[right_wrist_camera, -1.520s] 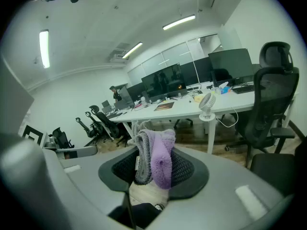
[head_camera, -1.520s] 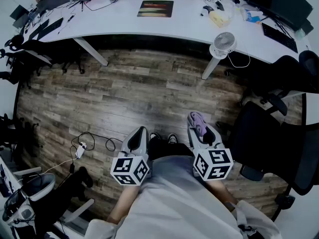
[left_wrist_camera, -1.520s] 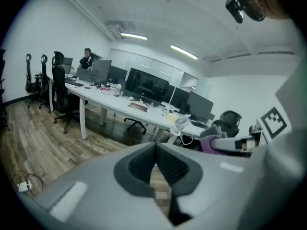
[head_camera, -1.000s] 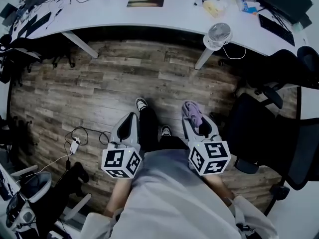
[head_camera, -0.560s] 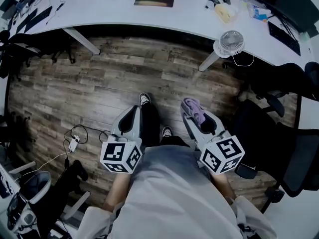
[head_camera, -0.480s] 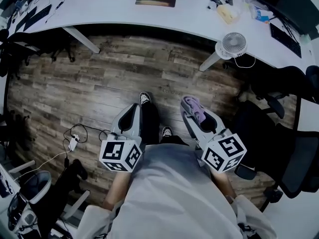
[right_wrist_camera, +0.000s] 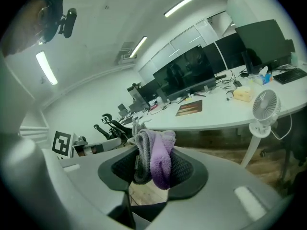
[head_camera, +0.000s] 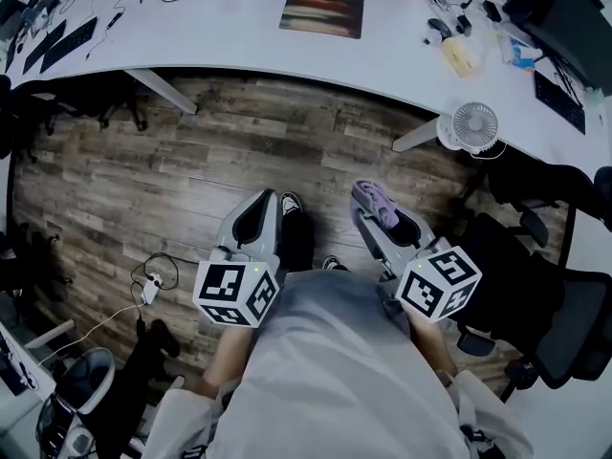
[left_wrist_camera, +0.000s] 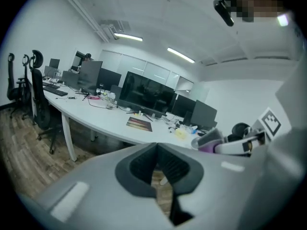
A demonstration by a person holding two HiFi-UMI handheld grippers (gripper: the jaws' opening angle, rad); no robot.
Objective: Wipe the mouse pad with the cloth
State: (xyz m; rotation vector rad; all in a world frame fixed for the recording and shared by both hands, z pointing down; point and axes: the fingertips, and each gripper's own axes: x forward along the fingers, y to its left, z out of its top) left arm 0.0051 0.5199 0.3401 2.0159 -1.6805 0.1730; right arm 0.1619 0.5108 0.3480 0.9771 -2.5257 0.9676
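Note:
The mouse pad (head_camera: 321, 11), dark with red and yellow streaks, lies flat on the white desk (head_camera: 239, 41) far ahead; it also shows as a small mouse pad (left_wrist_camera: 139, 123) and mouse pad (right_wrist_camera: 190, 108) in the gripper views. My right gripper (head_camera: 368, 202) is shut on a purple and grey cloth (head_camera: 378, 202), which bunches up between the jaws as the cloth (right_wrist_camera: 154, 158). My left gripper (head_camera: 264, 212) is shut with nothing in it. Both hang over the wood floor, well short of the desk.
A white fan (head_camera: 474, 125) stands on the floor by a desk leg at the right. Black office chairs (head_camera: 540, 304) crowd the right side. A power strip with cables (head_camera: 151, 286) lies on the floor at the left. Monitors (left_wrist_camera: 144, 93), a keyboard and clutter sit on the desk.
The view has shifted: the desk and mouse pad now sit slightly lower and further right. Both grippers stay shut, held in front of the body, the cloth still in the right one.

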